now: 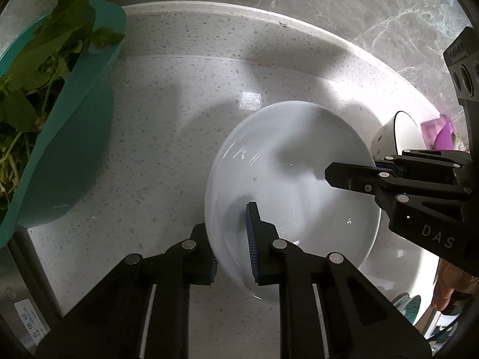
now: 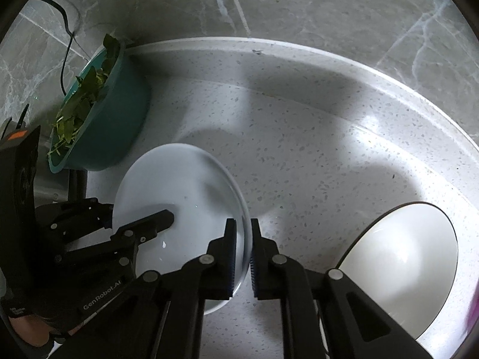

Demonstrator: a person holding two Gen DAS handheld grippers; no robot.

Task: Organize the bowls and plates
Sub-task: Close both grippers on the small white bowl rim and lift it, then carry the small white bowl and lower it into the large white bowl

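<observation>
A pale blue-white bowl [image 1: 287,185] is held over the speckled countertop [image 1: 179,119] by both grippers. My left gripper [image 1: 233,248] is shut on its near rim, one finger inside and one outside. My right gripper [image 2: 242,257] is shut on the opposite rim; it shows in the left wrist view [image 1: 359,173] at the right. The same bowl shows in the right wrist view [image 2: 179,197], with the left gripper [image 2: 143,227] reaching in from the left. A cream bowl with a dark rim [image 2: 401,263] lies to the right, also in the left wrist view [image 1: 398,134].
A teal basin of green leafy vegetables [image 1: 60,125] stands at the left against the grey marble wall [image 1: 329,6]; it shows in the right wrist view [image 2: 98,119]. A purple object [image 1: 440,131] sits behind the cream bowl. A teal-patterned dish [image 1: 410,305] lies at lower right.
</observation>
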